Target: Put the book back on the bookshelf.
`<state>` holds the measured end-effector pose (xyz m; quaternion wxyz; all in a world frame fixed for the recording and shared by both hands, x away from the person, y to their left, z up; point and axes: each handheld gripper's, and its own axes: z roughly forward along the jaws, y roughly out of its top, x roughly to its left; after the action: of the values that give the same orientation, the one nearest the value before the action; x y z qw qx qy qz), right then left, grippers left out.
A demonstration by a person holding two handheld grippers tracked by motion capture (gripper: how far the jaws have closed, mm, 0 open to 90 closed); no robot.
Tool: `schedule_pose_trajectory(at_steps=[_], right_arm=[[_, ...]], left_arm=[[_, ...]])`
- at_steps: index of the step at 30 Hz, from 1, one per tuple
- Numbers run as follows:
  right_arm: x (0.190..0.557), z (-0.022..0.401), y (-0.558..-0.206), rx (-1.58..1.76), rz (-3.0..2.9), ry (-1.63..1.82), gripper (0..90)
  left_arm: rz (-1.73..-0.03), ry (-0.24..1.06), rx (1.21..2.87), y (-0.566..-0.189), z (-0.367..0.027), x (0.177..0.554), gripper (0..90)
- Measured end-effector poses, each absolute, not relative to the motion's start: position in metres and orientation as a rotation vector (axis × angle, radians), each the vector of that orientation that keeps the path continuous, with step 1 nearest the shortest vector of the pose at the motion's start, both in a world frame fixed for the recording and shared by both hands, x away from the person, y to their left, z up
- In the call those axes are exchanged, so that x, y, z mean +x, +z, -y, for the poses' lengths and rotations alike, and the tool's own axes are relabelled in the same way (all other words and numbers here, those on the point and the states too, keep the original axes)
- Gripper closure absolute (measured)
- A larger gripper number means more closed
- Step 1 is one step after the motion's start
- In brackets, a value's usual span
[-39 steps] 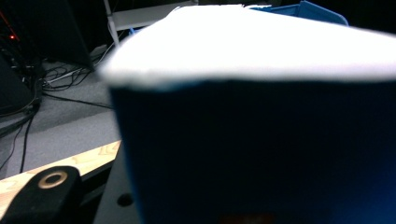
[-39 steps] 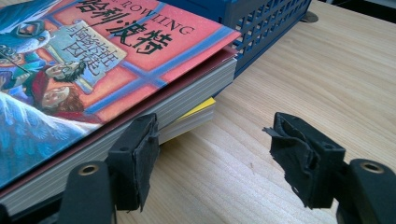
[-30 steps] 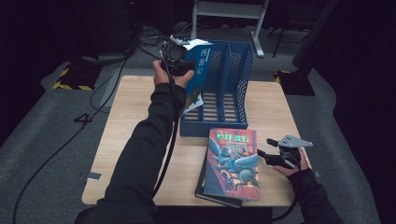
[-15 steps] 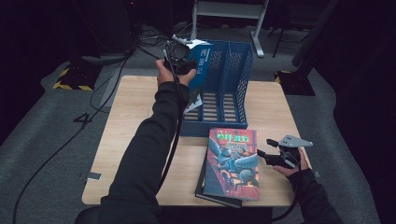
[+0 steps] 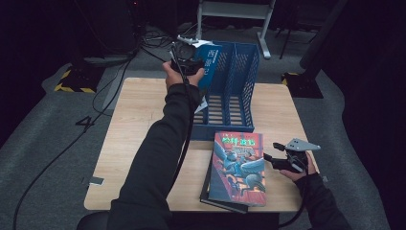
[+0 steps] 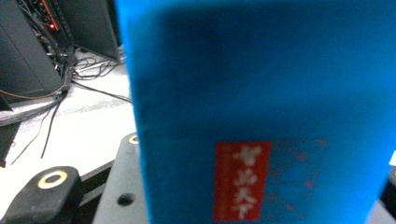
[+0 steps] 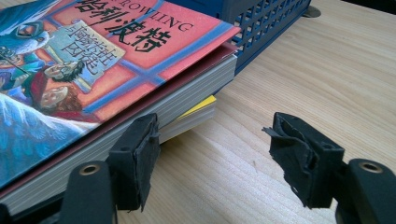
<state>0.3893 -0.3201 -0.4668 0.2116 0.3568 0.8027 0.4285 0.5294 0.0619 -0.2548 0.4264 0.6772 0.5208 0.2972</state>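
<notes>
High view, blue paperback book (image 5: pixel 208 62): upright, raised over the near-left compartment of the rack, gripped at its left edge.
Left gripper view, same book (image 6: pixel 261 112): blurred blue cover with a red label of white characters, close against the lens.
Left gripper (image 5: pixel 187 60): at the far edge of the table, jaws partly closed and clamped on the blue paperback book.
Blue plastic slotted file rack (image 5: pixel 239 81): at the back middle of the table, several upright compartments, a white sheet of paper (image 5: pixel 201 104) poking out at its left side.
Colourful illustrated hardback book (image 5: pixel 238 167): flat at the near edge, on top of a darker book (image 5: pixel 225 203), just in front of the rack.
Right gripper (image 5: pixel 275 154): low beside the right edge of the stack, jaws apart, gripping nothing; one pad (image 7: pixel 140 158) just beside the page edges.
Light wooden table (image 5: pixel 139 124): bare on the left side.
</notes>
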Motion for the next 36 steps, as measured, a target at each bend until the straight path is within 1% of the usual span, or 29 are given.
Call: schedule_pose_trajectory(at_steps=[11, 17, 22, 23, 26, 31, 36], right_arm=[[0.389, 0.32, -0.467, 0.985, -2.231, 1.188, 34.3], [0.389, 0.32, -0.467, 0.994, -2.231, 1.192, 34.3], [0.388, 0.319, -0.467, 0.992, -2.229, 1.187, 34.4], [0.389, 0.32, -0.467, 0.995, -2.231, 1.191, 34.5], [0.389, 0.32, -0.467, 0.997, -2.232, 1.195, 34.8], [0.389, 0.321, -0.468, 1.0, -2.235, 1.204, 34.8], [0.389, 0.321, -0.468, 0.998, -2.236, 1.206, 35.0]], left_arm=[[-1.378, 0.753, 1.575, -0.265, -0.078, 0.517, 61.1], [-1.39, 0.733, 1.552, -0.27, -0.081, 0.517, 61.1], [-1.39, 0.725, 1.587, -0.275, -0.064, 0.527, 61.1], [-1.392, 0.741, 1.608, -0.278, -0.057, 0.532, 61.1], [-1.41, 0.757, 1.611, -0.28, -0.054, 0.54, 61.2], [-1.465, 0.755, 1.576, -0.281, -0.052, 0.555, 61.1], [-1.478, 0.763, 1.554, -0.29, -0.043, 0.563, 60.5]])
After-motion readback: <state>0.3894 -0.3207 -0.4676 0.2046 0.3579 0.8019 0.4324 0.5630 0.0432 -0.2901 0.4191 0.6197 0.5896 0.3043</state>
